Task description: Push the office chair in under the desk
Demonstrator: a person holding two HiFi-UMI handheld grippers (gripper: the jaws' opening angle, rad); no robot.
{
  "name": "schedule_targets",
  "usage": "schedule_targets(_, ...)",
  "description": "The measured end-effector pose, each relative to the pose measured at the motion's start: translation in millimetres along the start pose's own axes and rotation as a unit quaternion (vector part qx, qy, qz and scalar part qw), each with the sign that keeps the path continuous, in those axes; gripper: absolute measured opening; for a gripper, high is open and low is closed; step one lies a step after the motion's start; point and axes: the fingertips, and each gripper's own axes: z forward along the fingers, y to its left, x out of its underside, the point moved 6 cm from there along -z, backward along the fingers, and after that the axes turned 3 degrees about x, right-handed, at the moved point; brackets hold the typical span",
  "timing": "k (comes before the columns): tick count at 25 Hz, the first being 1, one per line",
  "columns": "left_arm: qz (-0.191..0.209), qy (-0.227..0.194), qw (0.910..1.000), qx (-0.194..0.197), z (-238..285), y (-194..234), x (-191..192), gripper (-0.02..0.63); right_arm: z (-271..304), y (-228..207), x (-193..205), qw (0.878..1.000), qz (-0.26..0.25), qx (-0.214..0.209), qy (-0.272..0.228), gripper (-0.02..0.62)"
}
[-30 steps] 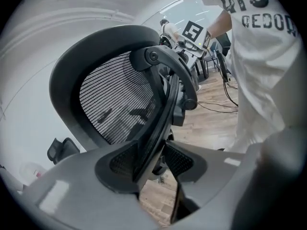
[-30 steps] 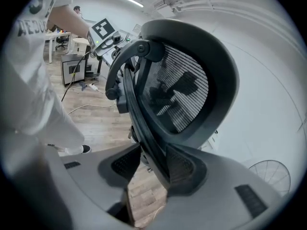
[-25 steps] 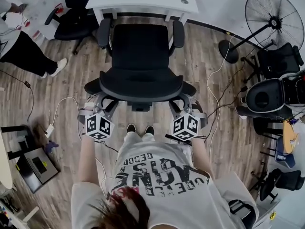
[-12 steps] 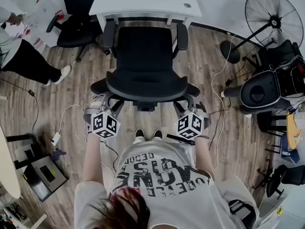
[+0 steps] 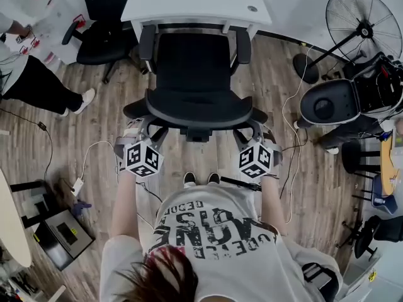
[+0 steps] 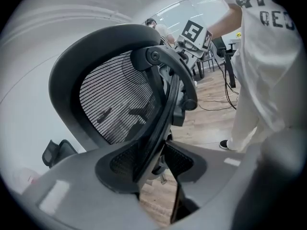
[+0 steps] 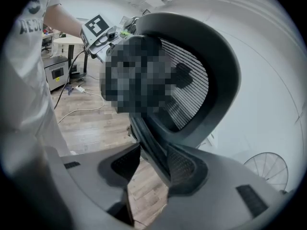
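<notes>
In the head view a black office chair (image 5: 194,61) faces the white desk (image 5: 189,4), its armrests at the desk's front edge and its mesh backrest (image 5: 198,111) nearest me. My left gripper (image 5: 141,131) is shut on the backrest's left rim and my right gripper (image 5: 250,132) on its right rim. The left gripper view shows the backrest frame (image 6: 158,104) clamped between the jaws of that gripper (image 6: 160,162). In the right gripper view the rim (image 7: 153,147) is pinched the same way by the right gripper (image 7: 152,163).
A second black chair (image 5: 101,33) stands left of the desk, with a person (image 5: 31,80) beside it. A floor fan (image 5: 362,24) and a round machine (image 5: 334,109) sit at the right. Cables (image 5: 94,148) trail on the wood floor; a box (image 5: 63,234) lies lower left.
The chair has rolled forward toward the desk with both grippers still on its backrest, and the person has stepped after it.
</notes>
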Motion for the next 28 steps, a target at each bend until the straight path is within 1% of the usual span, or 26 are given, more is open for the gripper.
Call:
schedule_targets(9, 0.003, -0.002, 1.0, 0.003, 4.5, 21.9, 11.0, 0.179, 14.5, -7.3, -15.3, 1.0, 0.008, 0.003, 0.003, 0.172)
schedule_targets(28, 0.006, -0.002, 1.0, 0.002, 13.3, 41.2, 15.6, 0.179, 29.1, -21.2, -22.8, 1.0, 0.007, 0.0, -0.005, 0.172)
